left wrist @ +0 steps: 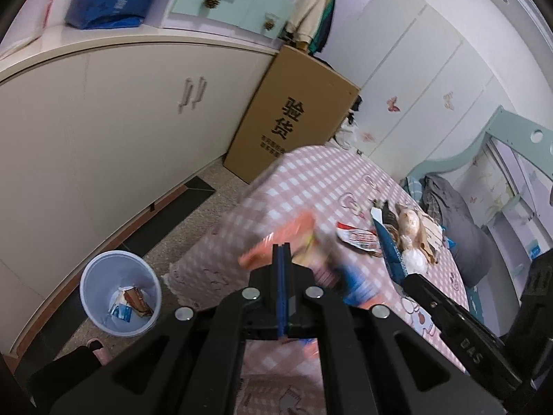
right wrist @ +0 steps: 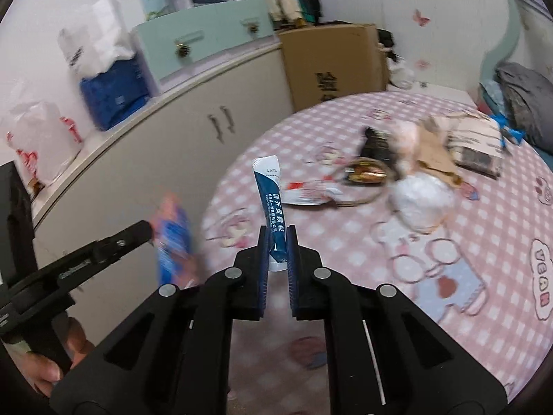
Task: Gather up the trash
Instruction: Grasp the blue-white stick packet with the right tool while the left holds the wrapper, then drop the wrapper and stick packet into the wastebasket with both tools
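Observation:
My left gripper is shut on a blurred orange and blue wrapper, held over the near corner of the bed. In the right wrist view the left gripper shows at the left with that wrapper. The right gripper is shut on a dark blue sachet that sticks up between its pads. In the left wrist view the right gripper holds the sachet. More trash lies on the pink checked sheet: a red and white wrapper, a white plastic bag, brown paper.
A pale blue bin with some wrappers in it stands on the floor left of the bed, near the cream cabinets. A tall cardboard box leans by the bed's far corner. A slippered foot is near the bin.

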A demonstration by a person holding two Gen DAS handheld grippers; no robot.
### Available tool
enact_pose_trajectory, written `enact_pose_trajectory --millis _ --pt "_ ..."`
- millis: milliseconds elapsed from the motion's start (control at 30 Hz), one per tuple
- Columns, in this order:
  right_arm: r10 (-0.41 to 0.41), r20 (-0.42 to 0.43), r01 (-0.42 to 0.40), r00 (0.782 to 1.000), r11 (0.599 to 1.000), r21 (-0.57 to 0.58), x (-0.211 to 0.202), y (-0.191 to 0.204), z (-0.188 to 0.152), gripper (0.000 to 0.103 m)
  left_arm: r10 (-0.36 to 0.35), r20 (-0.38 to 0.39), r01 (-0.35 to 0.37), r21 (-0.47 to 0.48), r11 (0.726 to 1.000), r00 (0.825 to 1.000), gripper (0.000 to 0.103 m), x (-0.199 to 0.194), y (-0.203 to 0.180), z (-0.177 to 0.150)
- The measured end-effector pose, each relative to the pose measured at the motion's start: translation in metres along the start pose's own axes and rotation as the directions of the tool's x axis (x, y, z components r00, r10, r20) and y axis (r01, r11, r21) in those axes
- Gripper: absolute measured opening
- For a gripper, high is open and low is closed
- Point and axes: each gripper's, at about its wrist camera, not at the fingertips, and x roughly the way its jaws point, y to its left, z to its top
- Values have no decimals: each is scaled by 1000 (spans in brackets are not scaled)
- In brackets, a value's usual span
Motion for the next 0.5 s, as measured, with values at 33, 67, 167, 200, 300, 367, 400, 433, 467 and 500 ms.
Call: enact_pose_trajectory --millis 33,67,167,200,300,367,400,433,467,500 --pt "21 -6 -21 1000 1000 -16 1 11 -1 10 6 4 -5 -16 1000 1000 0 -4 8 0" --pt "42 -11 -42 999 999 -25 3 20 -2 10 9 7 -9 -27 1000 1000 0 -6 13 1" --pt "86 -28 -88 996 993 -74 14 56 -7 10 32 13 -31 -72 997 999 0 -13 37 2" --pt "90 -35 -92 995 992 -89 21 67 -9 10 30 4 -29 -84 996 1000 0 -12 44 2" --pt "117 -65 -123 991 988 -94 39 85 -13 10 33 -29 -35 -93 995 999 0 -6 57 0" --pt "129 -84 -138 988 984 -114 47 96 -15 10 44 -30 -46 -106 993 999 0 -6 69 -2" --pt "133 -91 -144 987 982 -121 49 100 -17 10 47 -30 -51 -117 992 998 0 -7 73 -3" --pt "136 -101 -148 986 981 -128 53 104 -19 10 47 -33 -51 -134 990 998 0 -8 81 -3" --pt "145 -115 -160 983 978 -134 59 111 -20 10 55 -42 -61 -144 988 998 0 -8 89 -2" --pt "153 -122 -169 981 976 -136 62 114 -22 10 71 -48 -77 -147 986 996 0 -7 94 -2"
